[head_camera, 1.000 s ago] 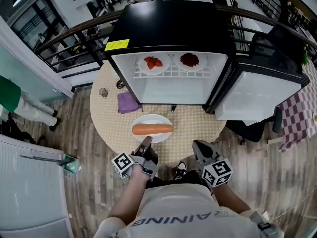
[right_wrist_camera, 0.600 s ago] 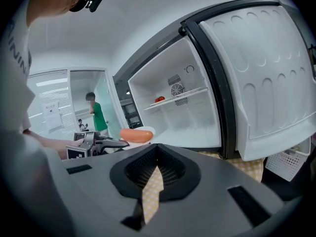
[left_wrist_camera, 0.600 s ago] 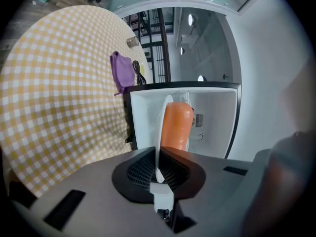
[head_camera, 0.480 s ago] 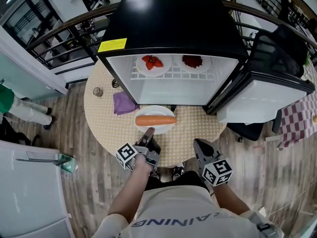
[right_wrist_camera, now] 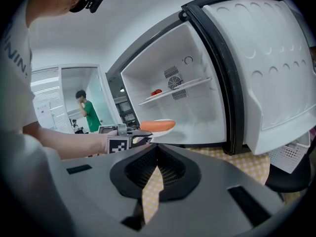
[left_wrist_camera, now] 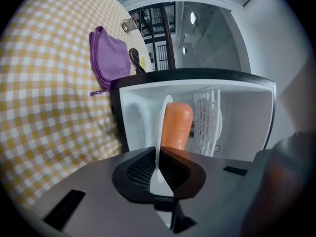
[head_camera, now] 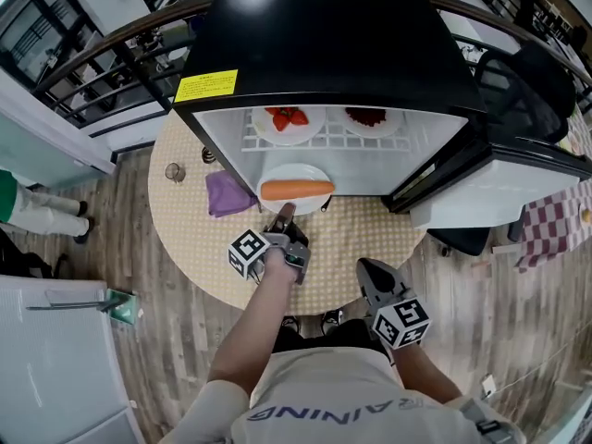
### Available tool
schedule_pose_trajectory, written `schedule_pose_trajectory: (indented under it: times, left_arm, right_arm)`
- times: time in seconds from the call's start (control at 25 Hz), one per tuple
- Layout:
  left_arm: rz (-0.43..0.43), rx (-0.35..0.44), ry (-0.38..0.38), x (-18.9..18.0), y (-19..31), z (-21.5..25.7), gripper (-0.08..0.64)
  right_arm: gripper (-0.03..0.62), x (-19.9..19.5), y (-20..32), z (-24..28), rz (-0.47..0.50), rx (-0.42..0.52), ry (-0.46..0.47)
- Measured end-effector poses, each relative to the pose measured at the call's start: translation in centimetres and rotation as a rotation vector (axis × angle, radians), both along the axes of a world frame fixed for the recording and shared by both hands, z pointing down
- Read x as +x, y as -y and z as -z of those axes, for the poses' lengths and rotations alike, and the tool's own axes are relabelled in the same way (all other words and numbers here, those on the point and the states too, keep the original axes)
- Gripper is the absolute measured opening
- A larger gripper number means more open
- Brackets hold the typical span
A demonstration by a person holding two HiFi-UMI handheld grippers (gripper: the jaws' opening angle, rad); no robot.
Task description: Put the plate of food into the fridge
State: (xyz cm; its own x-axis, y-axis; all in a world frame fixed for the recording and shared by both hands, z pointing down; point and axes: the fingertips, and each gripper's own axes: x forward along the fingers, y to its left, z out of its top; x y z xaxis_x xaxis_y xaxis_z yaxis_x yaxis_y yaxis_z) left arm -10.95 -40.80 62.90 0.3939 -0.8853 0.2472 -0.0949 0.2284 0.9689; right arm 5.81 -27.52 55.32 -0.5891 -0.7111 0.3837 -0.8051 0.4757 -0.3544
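Note:
A white plate (head_camera: 294, 176) bearing a long orange piece of food (head_camera: 296, 190) hangs at the mouth of the fridge's (head_camera: 324, 44) lower compartment. My left gripper (head_camera: 285, 213) is shut on the plate's near rim. In the left gripper view the plate (left_wrist_camera: 161, 132) stands edge-on between the jaws, the orange food (left_wrist_camera: 177, 127) lies beyond them, and the left gripper (left_wrist_camera: 159, 174) pinches the rim. My right gripper (head_camera: 367, 268) hangs shut and empty over the table's near edge. The right gripper view shows the plate (right_wrist_camera: 157, 126) level before the open fridge.
The black fridge stands on a round table (head_camera: 185, 239) with a yellow checked cloth, its door (head_camera: 499, 188) swung open to the right. Its upper shelf holds a plate of strawberries (head_camera: 287, 118) and a plate of dark red food (head_camera: 368, 117). A purple cloth (head_camera: 225, 193) and a glass (head_camera: 173, 171) lie left.
My left gripper has carried the plate away from me across the table, from near the front edge to the fridge's lower opening. The right gripper has hardly shifted.

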Motion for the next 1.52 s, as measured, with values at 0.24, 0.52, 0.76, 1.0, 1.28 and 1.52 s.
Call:
schedule_pose_trajectory:
  times: [0.24,0.52,0.76,1.0,1.28,1.52]
  left_arm:
    - [0.003,-0.045,0.016,0.2,3.4,-2.4,0.025]
    - [0.024,-0.075,0.017,0.2,7.1,-3.4,0.029]
    - [0.053,-0.102,0.01,0.2,9.2,-4.2,0.028]
    - [0.059,-0.124,0.027,0.3,10.4,-4.6,0.029]
    - [0.068,-0.134,0.035,0.2,11.2,-4.9,0.035]
    - [-0.065,-0.024,0.214,0.8,11.6,-3.5,0.076]
  right_arm:
    - [0.02,0.1,0.1,-0.9,-0.008,-0.031,-0.003]
    - [0.02,0.2,0.8,-1.8,-0.014,-0.06,-0.007]
    - [0.02,-0.4,1.2,-2.4,0.003,-0.078,-0.002]
    - [0.02,-1.3,1.6,-2.5,0.026,-0.085,0.004]
    - [0.02,-0.8,1.9,-2.4,0.015,-0.09,0.001]
    - [0.02,-0.9,2.0,-2.6,0.019,-0.096,0.014]
